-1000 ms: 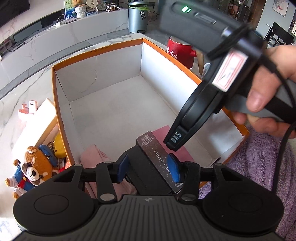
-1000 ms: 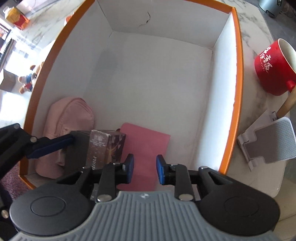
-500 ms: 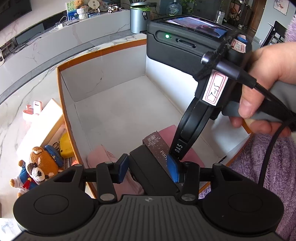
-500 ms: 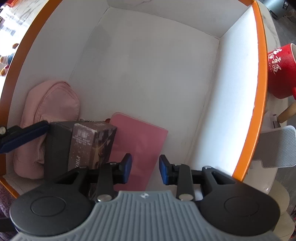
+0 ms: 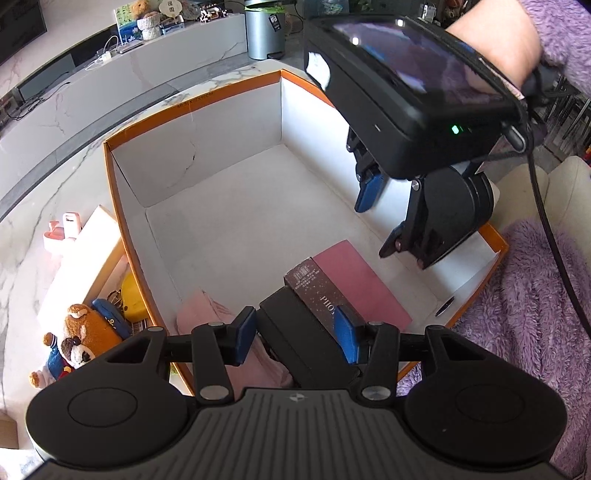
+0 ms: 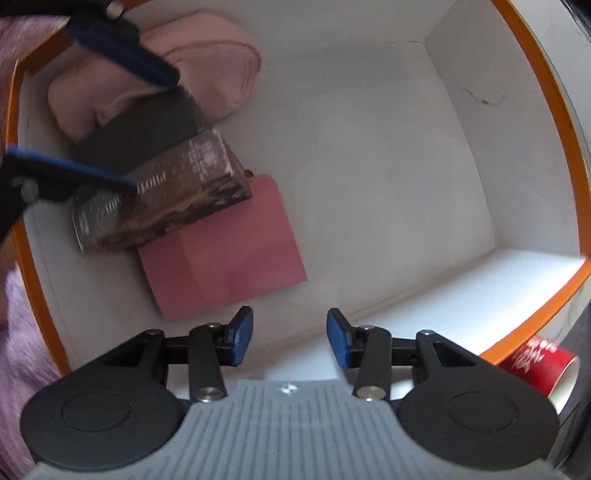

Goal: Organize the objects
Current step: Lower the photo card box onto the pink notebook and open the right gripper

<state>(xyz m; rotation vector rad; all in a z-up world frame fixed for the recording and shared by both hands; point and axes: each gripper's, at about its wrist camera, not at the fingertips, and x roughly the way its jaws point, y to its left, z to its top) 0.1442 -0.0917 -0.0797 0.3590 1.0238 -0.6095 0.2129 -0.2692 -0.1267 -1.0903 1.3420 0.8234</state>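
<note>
My left gripper (image 5: 295,338) is shut on a dark brown printed box (image 5: 314,291), holding it low inside the near end of a white box with an orange rim (image 5: 192,101). The brown box (image 6: 166,195) also shows in the right wrist view, between the left gripper's blue pads (image 6: 122,40). A pink flat card (image 5: 354,277) lies on the floor beside it, and a pink pouch (image 5: 207,314) lies at the near left. My right gripper (image 6: 290,339) is open and empty, above the box's right side.
A teddy bear (image 5: 79,338), a yellow item (image 5: 131,297) and a white box (image 5: 88,254) lie left of the orange-rimmed box. A red cup (image 6: 535,369) stands outside its right wall. A grey bin (image 5: 262,33) stands far back. A purple fleece (image 5: 532,314) lies at the right.
My right gripper has lifted and swung away to the right, turning its view around. My left gripper still holds the brown box in about the same place.
</note>
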